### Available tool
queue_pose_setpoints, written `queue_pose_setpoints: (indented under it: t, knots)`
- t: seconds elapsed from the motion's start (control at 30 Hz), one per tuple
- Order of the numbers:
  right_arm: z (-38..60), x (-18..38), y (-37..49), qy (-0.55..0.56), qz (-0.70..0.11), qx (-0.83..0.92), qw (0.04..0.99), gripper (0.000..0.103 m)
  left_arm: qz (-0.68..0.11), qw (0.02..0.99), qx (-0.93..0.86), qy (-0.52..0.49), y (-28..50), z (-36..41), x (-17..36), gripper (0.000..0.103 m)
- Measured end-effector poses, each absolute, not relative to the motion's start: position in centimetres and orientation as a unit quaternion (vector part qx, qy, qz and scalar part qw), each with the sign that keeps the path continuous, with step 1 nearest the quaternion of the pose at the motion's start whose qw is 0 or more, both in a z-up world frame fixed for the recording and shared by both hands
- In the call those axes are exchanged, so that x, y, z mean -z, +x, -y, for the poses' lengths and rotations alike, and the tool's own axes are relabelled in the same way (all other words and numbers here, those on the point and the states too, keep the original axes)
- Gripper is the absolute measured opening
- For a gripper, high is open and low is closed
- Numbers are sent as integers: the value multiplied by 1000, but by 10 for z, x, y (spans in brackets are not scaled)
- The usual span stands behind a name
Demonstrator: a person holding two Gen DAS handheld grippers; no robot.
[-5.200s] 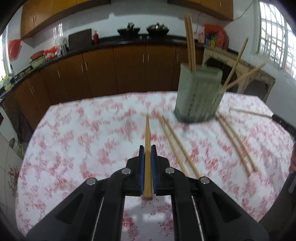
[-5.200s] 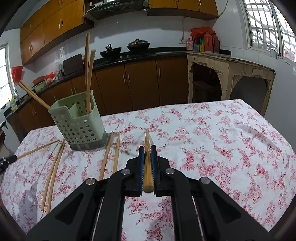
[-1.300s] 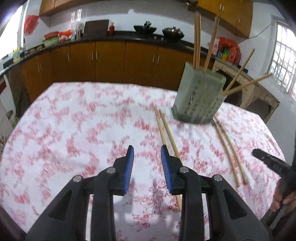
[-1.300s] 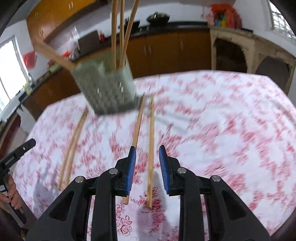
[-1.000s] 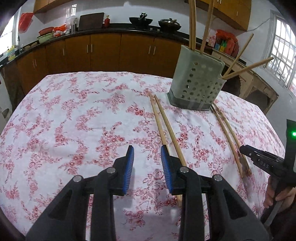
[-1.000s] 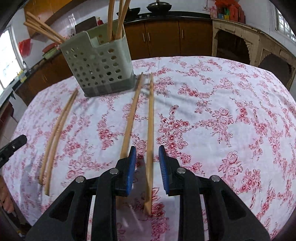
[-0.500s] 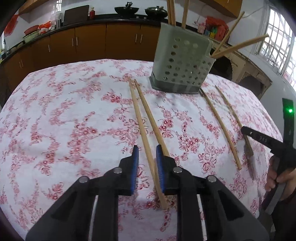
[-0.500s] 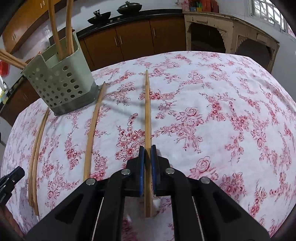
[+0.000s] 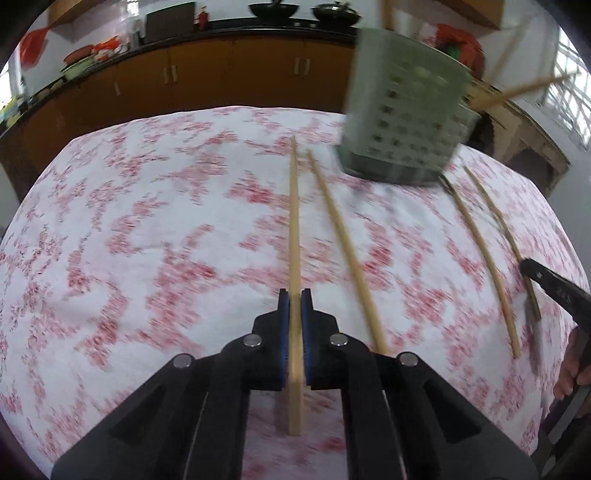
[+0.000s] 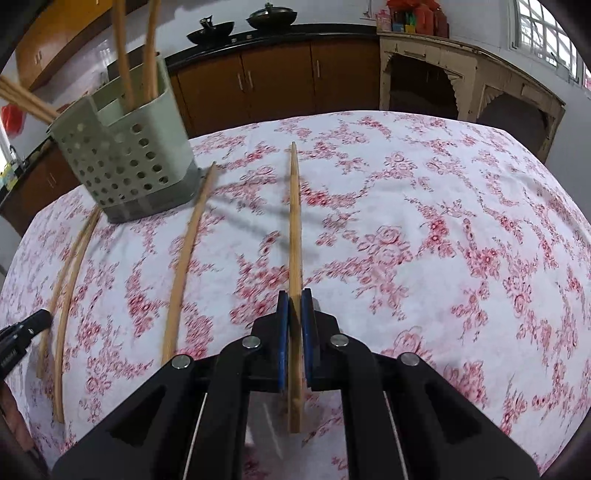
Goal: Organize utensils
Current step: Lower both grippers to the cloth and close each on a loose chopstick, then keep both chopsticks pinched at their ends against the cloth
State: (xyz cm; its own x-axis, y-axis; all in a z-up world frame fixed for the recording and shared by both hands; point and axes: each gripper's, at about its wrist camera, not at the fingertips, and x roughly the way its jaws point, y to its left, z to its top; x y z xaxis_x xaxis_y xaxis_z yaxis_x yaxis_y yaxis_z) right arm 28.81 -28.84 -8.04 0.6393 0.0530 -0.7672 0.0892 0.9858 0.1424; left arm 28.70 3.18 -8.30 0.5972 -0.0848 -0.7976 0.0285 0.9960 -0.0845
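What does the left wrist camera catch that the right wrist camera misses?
Only the left wrist view shows the left gripper, shut on a chopstick, and a red bag hanging at far left. Only the right wrist view shows the right gripper, shut on another chopstick, and a pale side table. Both show the green holder with chopsticks in it and the floral tablecloth.

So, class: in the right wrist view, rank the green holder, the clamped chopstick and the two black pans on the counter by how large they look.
1. Green holder
2. Clamped chopstick, long but thin
3. Pans: alike, far off, so not ranked apart
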Motion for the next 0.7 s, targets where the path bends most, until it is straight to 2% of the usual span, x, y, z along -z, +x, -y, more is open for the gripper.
queue_pose_setpoints:
  t: [0.17, 0.4, 0.7]
  knots:
    - [295, 82, 296, 87, -421, 16, 903, 8, -447, 893, 36, -44, 299, -59, 83, 8]
    - [294, 82, 295, 82, -416, 12, 905, 8, -430, 901, 48, -8, 295, -57, 84, 9]
    - [293, 83, 295, 80, -417, 14, 905, 8, -430, 901, 53, -17, 297, -60, 84, 10]
